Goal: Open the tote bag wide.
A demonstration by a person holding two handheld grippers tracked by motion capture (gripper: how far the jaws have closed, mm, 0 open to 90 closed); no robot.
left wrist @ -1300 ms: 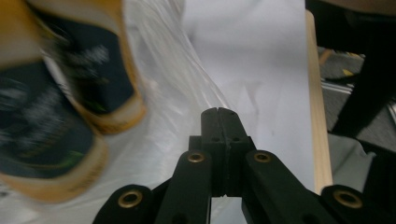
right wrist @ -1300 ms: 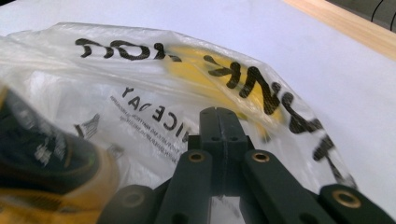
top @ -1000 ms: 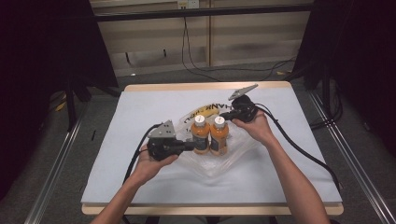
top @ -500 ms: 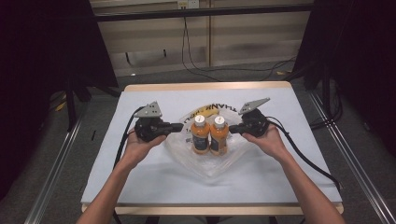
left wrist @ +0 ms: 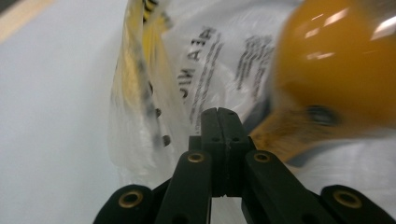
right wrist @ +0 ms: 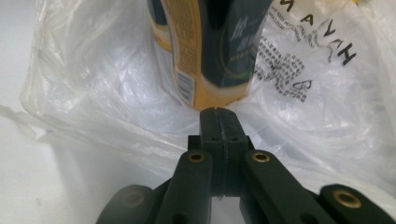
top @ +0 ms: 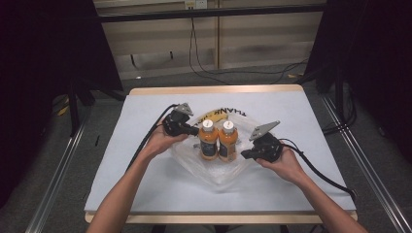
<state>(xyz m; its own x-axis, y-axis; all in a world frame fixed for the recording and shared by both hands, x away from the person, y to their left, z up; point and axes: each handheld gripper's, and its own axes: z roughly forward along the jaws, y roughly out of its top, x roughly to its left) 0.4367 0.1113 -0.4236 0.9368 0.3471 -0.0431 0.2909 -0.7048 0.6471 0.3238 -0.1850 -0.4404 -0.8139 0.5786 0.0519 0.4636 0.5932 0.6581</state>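
Two orange drink bottles with white caps, the left bottle (top: 208, 141) and the right bottle (top: 227, 141), stand side by side on a crumpled clear plastic bag (top: 214, 174) printed with black and yellow letters. My left gripper (top: 196, 131) is shut, its tips at the upper left of the left bottle. In the left gripper view the shut left gripper (left wrist: 218, 113) points at the bag (left wrist: 149, 93), with a blurred orange bottle (left wrist: 336, 70) close on the right. My right gripper (top: 243, 155) is shut at the right bottle's lower right. In the right gripper view the right gripper (right wrist: 219, 112) sits just before a bottle's base (right wrist: 210, 56) over the bag's film (right wrist: 93, 93).
The table (top: 301, 111) has a white cover and a wooden edge. Black cables trail from both grippers across the cover. Dark curtains and metal rails flank the table, and cables lie on the floor behind it.
The left gripper has moved away from the person, to the bottles' upper left. The right gripper has come down toward the person, to their lower right. The bottles have stayed upright.
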